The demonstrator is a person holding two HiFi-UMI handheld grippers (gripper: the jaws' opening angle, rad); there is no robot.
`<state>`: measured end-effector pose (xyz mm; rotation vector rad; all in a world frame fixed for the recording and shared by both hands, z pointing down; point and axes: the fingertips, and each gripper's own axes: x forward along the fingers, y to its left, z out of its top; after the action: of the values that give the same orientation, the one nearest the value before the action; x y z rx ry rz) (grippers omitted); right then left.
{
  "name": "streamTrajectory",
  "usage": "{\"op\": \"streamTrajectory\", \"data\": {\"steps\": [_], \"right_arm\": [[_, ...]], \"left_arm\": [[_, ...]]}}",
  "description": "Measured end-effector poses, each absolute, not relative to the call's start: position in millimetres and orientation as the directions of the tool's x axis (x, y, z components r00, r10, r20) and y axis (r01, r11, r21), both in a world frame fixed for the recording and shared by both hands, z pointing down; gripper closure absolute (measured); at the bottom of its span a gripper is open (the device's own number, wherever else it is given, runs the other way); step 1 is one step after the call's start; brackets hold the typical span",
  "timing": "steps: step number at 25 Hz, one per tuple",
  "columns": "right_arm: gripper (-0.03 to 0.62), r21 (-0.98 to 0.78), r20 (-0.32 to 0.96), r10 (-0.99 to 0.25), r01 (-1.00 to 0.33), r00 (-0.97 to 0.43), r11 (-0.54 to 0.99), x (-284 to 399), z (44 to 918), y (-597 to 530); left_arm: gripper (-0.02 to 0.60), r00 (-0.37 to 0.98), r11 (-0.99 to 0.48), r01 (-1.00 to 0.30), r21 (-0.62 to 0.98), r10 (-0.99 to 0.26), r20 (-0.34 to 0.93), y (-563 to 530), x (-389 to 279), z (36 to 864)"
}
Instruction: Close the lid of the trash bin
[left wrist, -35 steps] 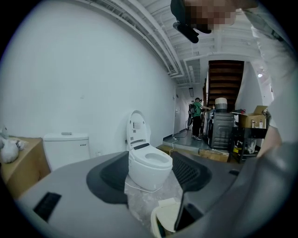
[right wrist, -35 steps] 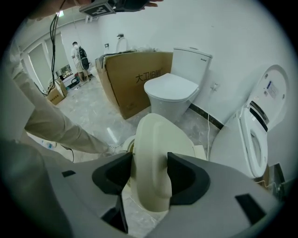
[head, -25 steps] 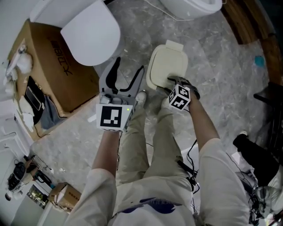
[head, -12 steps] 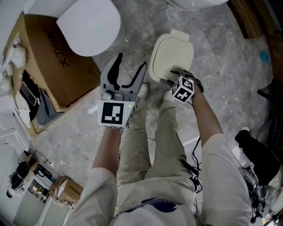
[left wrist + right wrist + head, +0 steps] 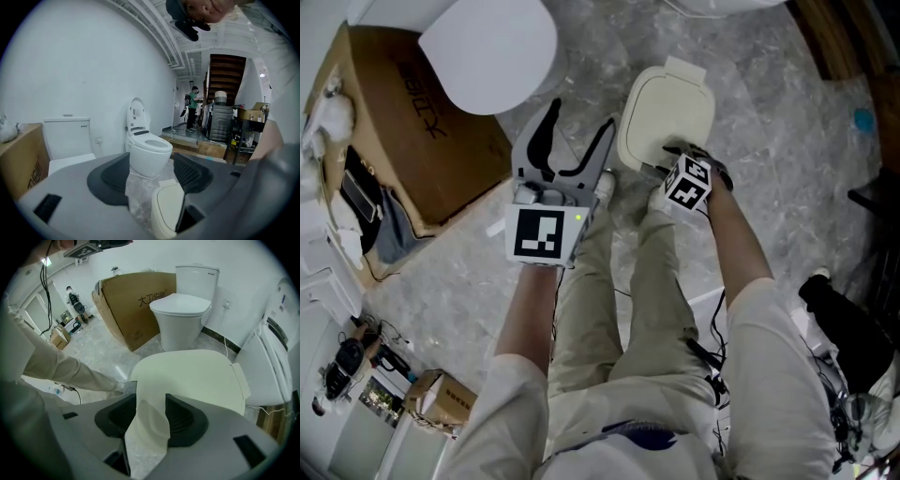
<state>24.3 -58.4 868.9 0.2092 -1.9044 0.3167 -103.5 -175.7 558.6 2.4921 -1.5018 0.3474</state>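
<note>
The trash bin's cream lid (image 5: 667, 103) lies low over the bin on the grey floor, just ahead of the person's feet. A narrow front tab (image 5: 149, 420) sticks out from the lid (image 5: 192, 376) toward me. My right gripper (image 5: 673, 153) points steeply down at the lid's near edge, and its two dark pads press on that tab from both sides. My left gripper (image 5: 577, 131) hangs in the air to the left of the bin, jaws wide apart with nothing between them. In the left gripper view the lid (image 5: 168, 213) shows low between the open left gripper's (image 5: 151, 174) jaws.
A large cardboard box (image 5: 403, 122) and a white toilet (image 5: 492, 52) stand at the left, close to my left gripper. A second toilet (image 5: 147, 150) stands beyond the bin. The person's shoes (image 5: 602, 187) are right beside the bin. Another person (image 5: 192, 101) stands far off.
Both grippers have sunk a little. The right gripper went down with the lid's tab between its jaws, and the jaws drew slightly closer together.
</note>
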Motion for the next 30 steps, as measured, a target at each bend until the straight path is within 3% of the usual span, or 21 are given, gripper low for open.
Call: {"op": "streamTrajectory", "data": {"steps": [11,22,25,30], "right_arm": [[0.439,-0.082,0.941,-0.032,-0.32,-0.336,0.944,25.7,872.1,-65.1],[0.444,-0.076,0.952,-0.036,-0.344,-0.305,0.936,25.4,878.3,-66.2],[0.434,-0.059,0.945,-0.091,-0.434,-0.315,0.899,25.8,864.5,-75.6],[0.434,-0.075,0.845,-0.344,-0.729,-0.409,0.681,29.6,776.5,-123.6]], "left_arm": [[0.293,0.451,-0.455,-0.888,0.065,-0.834,0.318,-175.1,-106.4,565.0],[0.292,0.421,-0.426,-0.903,0.061,-0.843,0.336,-180.0,-120.1,567.0],[0.293,0.434,-0.437,-0.897,0.072,-0.837,0.332,-178.4,-117.4,560.2],[0.293,0.477,-0.479,-0.876,0.061,-0.839,0.26,-188.0,-99.0,503.5]]}}
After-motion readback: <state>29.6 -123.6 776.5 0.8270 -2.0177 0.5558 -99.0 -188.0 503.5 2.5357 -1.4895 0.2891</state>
